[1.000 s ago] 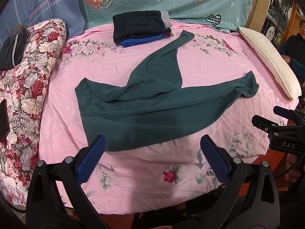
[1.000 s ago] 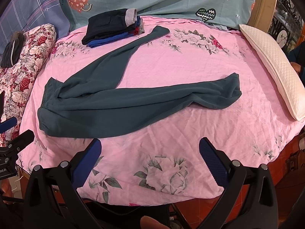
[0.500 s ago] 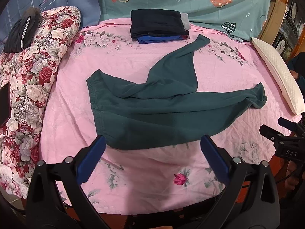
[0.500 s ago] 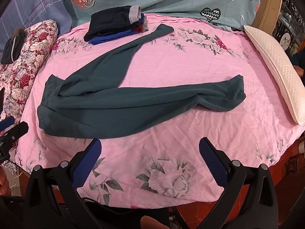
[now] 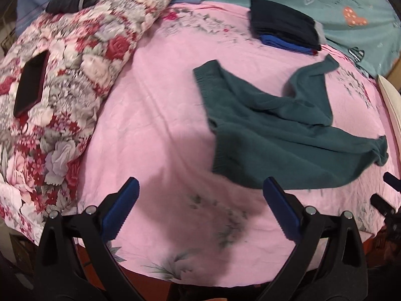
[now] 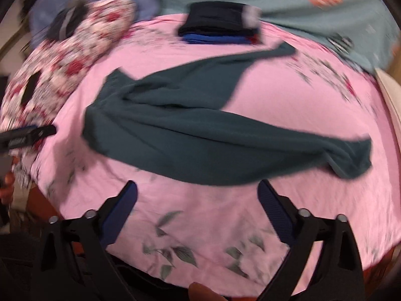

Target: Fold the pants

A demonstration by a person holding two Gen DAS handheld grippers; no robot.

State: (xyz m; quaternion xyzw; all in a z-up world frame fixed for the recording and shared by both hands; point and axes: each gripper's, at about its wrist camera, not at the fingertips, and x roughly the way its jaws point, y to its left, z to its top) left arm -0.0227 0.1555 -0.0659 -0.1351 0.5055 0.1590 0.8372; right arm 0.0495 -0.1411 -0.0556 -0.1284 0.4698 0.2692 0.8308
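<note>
Dark green pants [image 5: 270, 135] [image 6: 200, 130] lie spread on the pink floral bed sheet [image 5: 155, 115] [image 6: 288, 100], waistband to the left, the two legs splayed apart toward the right and the back. My left gripper [image 5: 200, 193] hovers open over bare sheet just left of the waistband's near corner, nothing between its blue pads. My right gripper [image 6: 198, 195] hangs just short of the near leg's lower edge; its jaws are closing with nothing between them. The left gripper's tip [image 6: 37, 133] shows at the right wrist view's left edge.
A stack of folded dark and blue clothes [image 5: 283, 27] [image 6: 220, 25] sits at the back of the bed by teal heart-print pillows [image 5: 325, 5]. A floral quilt [image 5: 62, 80] with a dark phone [image 5: 31, 82] on it lies on the left. A white pillow [image 5: 389, 100] lies at the right edge.
Both views have swung and rolled left; the left gripper moved left and lower toward the waistband side. The right gripper came nearer the near leg, jaws slightly narrower. The pants have not moved.
</note>
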